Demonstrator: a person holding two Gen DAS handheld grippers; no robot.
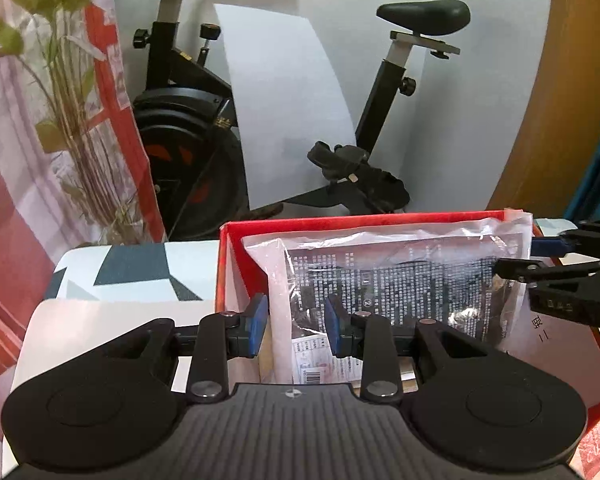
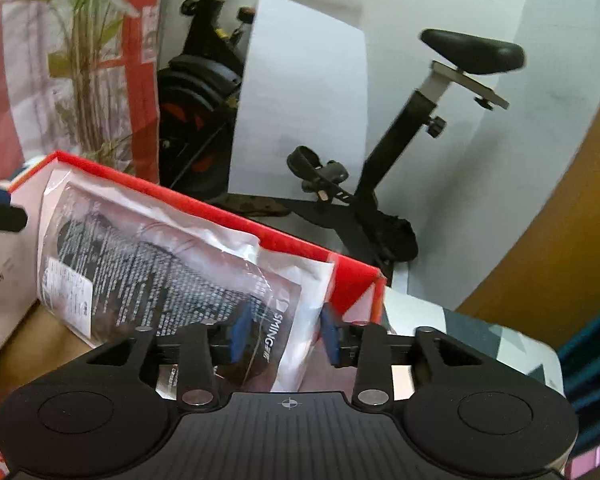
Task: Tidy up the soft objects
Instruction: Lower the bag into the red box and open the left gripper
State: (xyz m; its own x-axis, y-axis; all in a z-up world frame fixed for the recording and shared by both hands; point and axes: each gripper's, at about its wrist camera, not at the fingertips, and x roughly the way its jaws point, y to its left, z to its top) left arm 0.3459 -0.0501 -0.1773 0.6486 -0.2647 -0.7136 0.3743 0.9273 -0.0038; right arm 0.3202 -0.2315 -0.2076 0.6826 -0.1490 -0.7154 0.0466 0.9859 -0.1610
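I am holding both tools over the red cardboard box (image 1: 236, 236), where the clear plastic packet (image 1: 400, 280) is standing on edge, leaning against the box's far wall. Its long axis is running along that wall, from my left tool (image 1: 296, 326) across toward my right tool (image 2: 286, 338). My left tool is standing part open with the packet's left end between the blue pads (image 1: 260, 324), and neither pad is visibly pressing on the film. My right tool is likewise part open around the packet's right edge, with its pads (image 2: 240, 336) apart from the plastic, so neither tool is gripping. Each end is lying just ahead of its own tool, so I am judging both equally near. On the packet I am reading "SMING" (image 2: 278, 332) in white; the dense block of small print and the barcode label (image 1: 312, 376) are staying too fine to read.
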